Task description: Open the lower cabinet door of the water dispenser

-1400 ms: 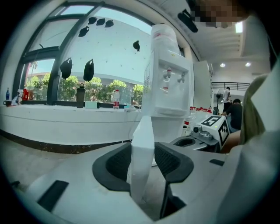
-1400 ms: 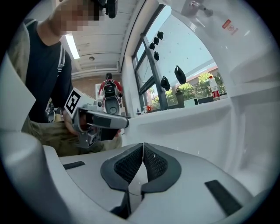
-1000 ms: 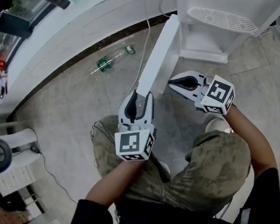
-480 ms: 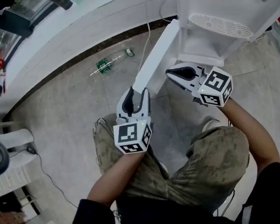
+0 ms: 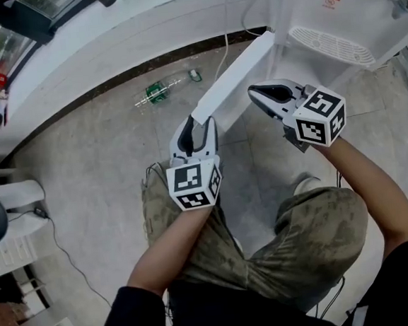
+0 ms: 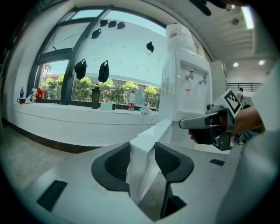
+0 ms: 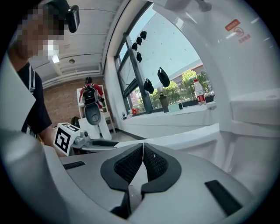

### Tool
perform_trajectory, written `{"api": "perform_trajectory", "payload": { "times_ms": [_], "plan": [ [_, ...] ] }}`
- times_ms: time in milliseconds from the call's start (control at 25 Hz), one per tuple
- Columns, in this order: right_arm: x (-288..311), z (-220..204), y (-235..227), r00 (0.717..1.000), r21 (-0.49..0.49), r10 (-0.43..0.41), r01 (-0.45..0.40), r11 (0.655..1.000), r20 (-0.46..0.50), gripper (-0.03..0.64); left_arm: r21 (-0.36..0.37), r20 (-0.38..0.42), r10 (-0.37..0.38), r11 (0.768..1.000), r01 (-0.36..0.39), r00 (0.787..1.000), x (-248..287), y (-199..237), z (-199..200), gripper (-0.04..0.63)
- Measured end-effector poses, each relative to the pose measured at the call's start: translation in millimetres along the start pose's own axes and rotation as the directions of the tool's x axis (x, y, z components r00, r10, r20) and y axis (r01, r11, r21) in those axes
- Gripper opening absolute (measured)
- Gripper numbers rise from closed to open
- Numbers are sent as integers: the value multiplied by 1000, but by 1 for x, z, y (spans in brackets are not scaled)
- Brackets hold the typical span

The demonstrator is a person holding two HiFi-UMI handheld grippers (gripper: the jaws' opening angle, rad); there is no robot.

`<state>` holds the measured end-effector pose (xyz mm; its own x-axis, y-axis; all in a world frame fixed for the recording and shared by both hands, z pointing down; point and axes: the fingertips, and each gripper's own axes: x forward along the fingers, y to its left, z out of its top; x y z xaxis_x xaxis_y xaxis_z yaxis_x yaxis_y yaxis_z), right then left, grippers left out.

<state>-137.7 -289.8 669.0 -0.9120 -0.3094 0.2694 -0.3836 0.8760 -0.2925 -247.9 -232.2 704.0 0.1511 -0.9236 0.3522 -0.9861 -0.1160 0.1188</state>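
Left hand-held gripper [image 5: 195, 127] pinches the free edge of the lower cabinet door [image 5: 235, 78], one pad on each face. The door stands wide open, sticking out from the water dispenser [image 5: 333, 12] over the floor [image 5: 83, 155]. Right hand-held gripper [image 5: 254, 92] is pressed together and empty, just beside the door's inner face.

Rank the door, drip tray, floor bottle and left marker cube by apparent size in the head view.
1. Door
2. Drip tray and left cube: about alike, and the cube sits nearer the camera, so no ranking between them
3. Bottle
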Motion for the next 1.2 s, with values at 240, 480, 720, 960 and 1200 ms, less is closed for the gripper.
{"api": "perform_trajectory", "payload": {
  "times_ms": [240,480,720,960,1200],
  "plan": [
    [11,-17,10,992,-46,-8,2,999,-123,2,-79,13,65,995,-64,998,13,21,4,145],
    [8,-15,14,983,-60,-16,5,998,-181,2,-101,16,115,988,-113,993,21,35,9,130],
    [13,22,16,997,-65,-54,50,997,-58,2,-102,12,141,985,-139,990,25,38,11,124],
    [26,6,10,988,-92,-116,107,990,-99,2,-90,35,149,985,-146,988,28,43,14,121],
    [27,13,4,988,-51,-141,138,989,-63,2,-62,53,150,987,-147,987,34,47,17,120]
  ]
}}
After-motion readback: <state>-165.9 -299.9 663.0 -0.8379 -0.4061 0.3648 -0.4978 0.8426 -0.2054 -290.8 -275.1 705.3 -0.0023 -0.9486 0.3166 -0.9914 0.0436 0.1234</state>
